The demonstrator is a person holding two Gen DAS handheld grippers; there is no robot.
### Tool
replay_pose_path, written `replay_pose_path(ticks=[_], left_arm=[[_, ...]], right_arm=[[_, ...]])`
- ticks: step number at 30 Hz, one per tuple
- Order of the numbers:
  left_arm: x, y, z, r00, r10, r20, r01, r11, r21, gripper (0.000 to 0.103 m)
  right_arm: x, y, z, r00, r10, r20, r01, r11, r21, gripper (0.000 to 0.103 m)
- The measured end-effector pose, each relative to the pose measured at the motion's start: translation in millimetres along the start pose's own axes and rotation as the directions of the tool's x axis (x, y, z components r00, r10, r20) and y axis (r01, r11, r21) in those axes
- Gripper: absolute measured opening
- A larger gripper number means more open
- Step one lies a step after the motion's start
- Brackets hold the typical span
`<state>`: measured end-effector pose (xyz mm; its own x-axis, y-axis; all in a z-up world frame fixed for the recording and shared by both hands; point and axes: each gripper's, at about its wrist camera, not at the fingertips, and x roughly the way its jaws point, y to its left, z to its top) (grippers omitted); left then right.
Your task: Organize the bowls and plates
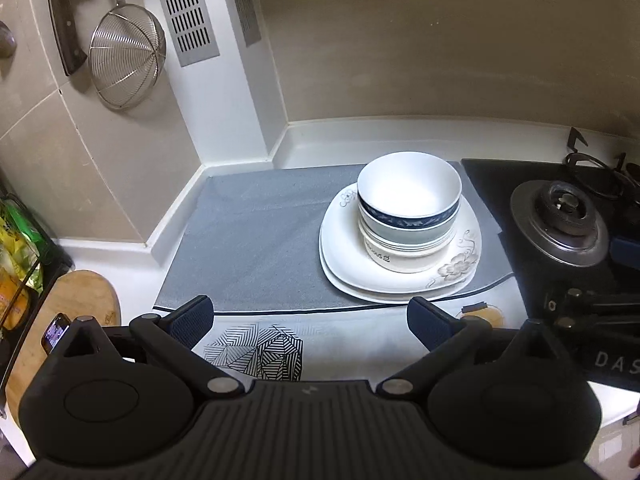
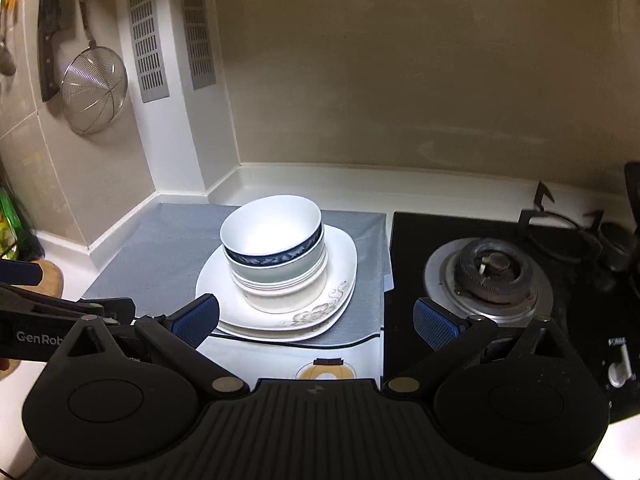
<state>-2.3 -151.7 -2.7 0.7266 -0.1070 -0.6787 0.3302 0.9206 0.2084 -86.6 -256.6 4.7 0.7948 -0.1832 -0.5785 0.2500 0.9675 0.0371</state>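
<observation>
On the far left a wooden cutting board (image 1: pixel 80 300) lies on the white counter (image 1: pixel 132 256), well to the left of the dish stack. On the wall above it hang a cleaver (image 1: pixel 66 20) and a wire skimmer (image 1: pixel 127 56), side by side, with two slotted vent grilles (image 1: pixel 186 8) just to their right.

My left gripper (image 1: pixel 310 318) hangs over the near edge of the grey mat (image 1: pixel 256 240), fingers spread wide with nothing between them — its blue pads (image 1: pixel 192 320) sit short of the stack, not touching it.

The stack stands on the right part of the mat. Two white square plates (image 1: pixel 360 276) lie one on the other, the top one with a floral print at its near right corner. On the plates sit nested bowls: a plain white bowl (image 1: pixel 400 260) at the bottom, a grey-green banded bowl (image 1: pixel 404 232) in it, and a blue-rimmed bowl (image 1: pixel 408 188) on top, upright and white inside.

My right gripper (image 2: pixel 316 322) is also released, jaws wide apart and holding nothing — its left pad is near the front left edge of the plates, its right pad over the black gas hob (image 2: pixel 500 320). The hob lies directly right of the mat, and its burner (image 2: pixel 490 268) is right of the stack.
</observation>
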Motion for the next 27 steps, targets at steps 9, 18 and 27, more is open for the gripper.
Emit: replay_pose_path(ticks=[9, 18, 27], left_arm=[[4.1, -4.6, -0.8, 1.000, 0.018, -0.023, -0.017, 0.999, 0.027, 0.103], [5.2, -3.2, -0.5, 1.000, 0.005, -0.027, -0.005, 1.000, 0.022, 0.103], [6.2, -4.5, -0.9, 1.000, -0.003, -0.023, 0.004, 1.000, 0.030, 0.103]], right_arm=[[-1.5, -4.4, -3.3, 0.998, -0.060, 0.013, 0.060, 0.998, 0.027, 0.103], [2.0, -3.5, -6.8, 0.997, -0.072, -0.011, 0.072, 0.997, 0.021, 0.103], [2.1, -5.1, -6.9, 0.997, -0.075, -0.012, 0.075, 0.997, 0.022, 0.103]])
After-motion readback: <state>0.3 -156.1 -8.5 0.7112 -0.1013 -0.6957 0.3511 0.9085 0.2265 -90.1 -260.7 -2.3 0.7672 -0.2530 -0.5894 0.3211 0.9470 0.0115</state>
